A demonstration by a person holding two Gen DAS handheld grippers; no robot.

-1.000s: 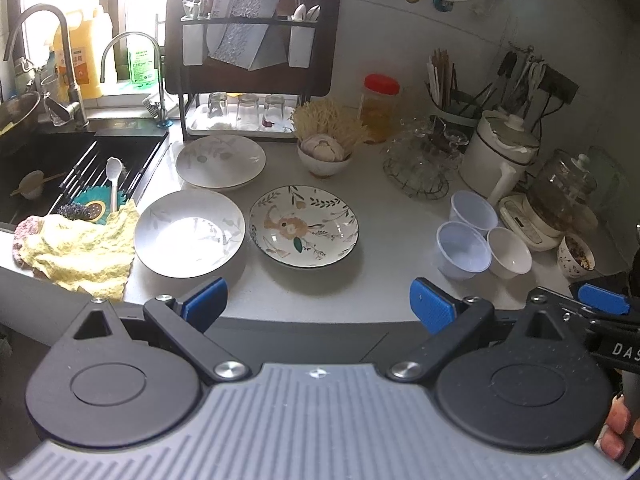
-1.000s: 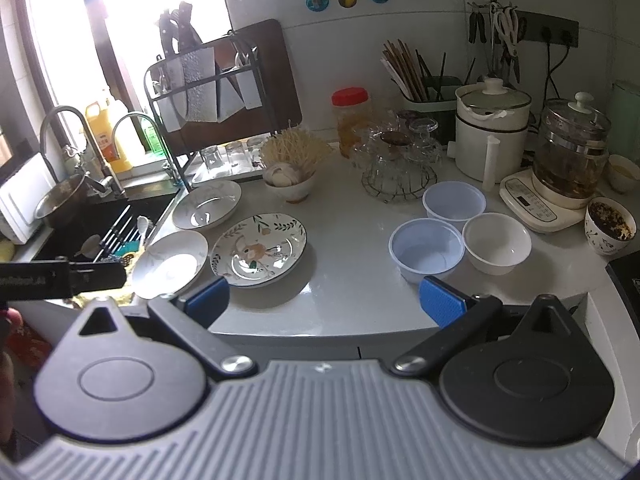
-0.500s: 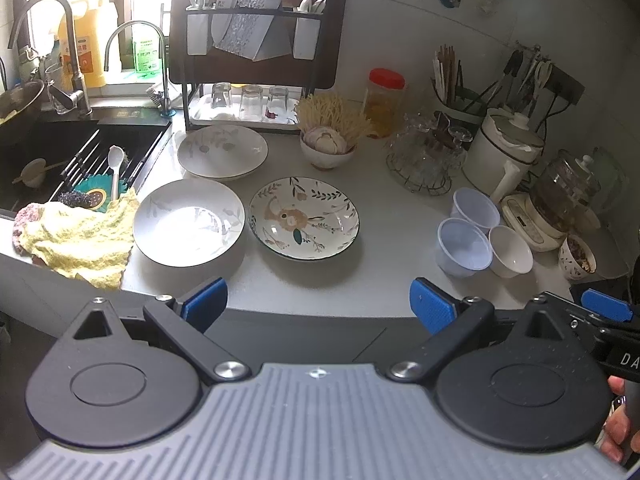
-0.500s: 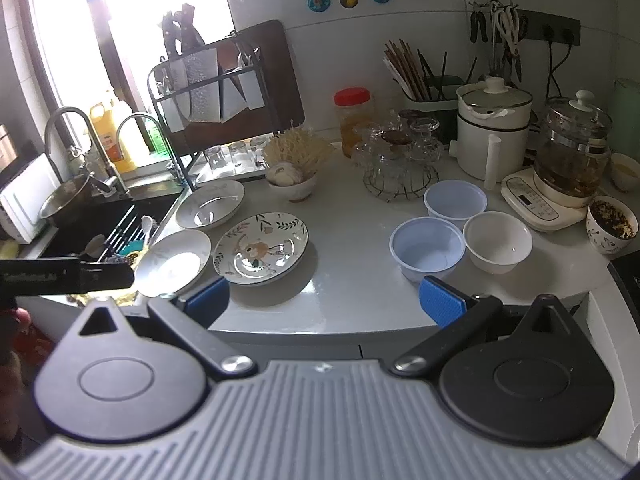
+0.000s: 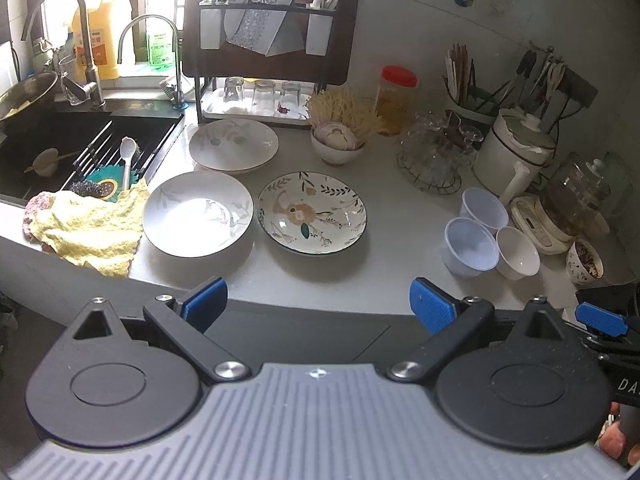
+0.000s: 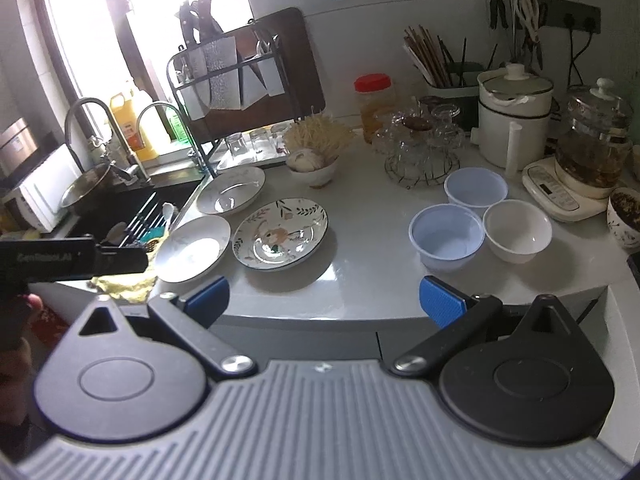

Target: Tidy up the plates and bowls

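White ceramic mostly: three plates sit left-centre on the counter (image 5: pixel 392 276): plain plate (image 5: pixel 198 214) near the sink edge, floral plate (image 5: pixel 312 213) just right of it, another pale plate (image 5: pixel 233 145) farther back by the rack. Three bowls (image 6: pixel 446 232) cluster well apart on the right, touching or nearly so. Left tool (image 5: pixel 318 300) and right tool (image 6: pixel 324 298) both spread wide, empty, held off the near counter edge. Looks like pre-grasp, nothing stacked yet. Next move probably: left tool closes on a plate rim to stack it, right tool takes a bowl to nest.
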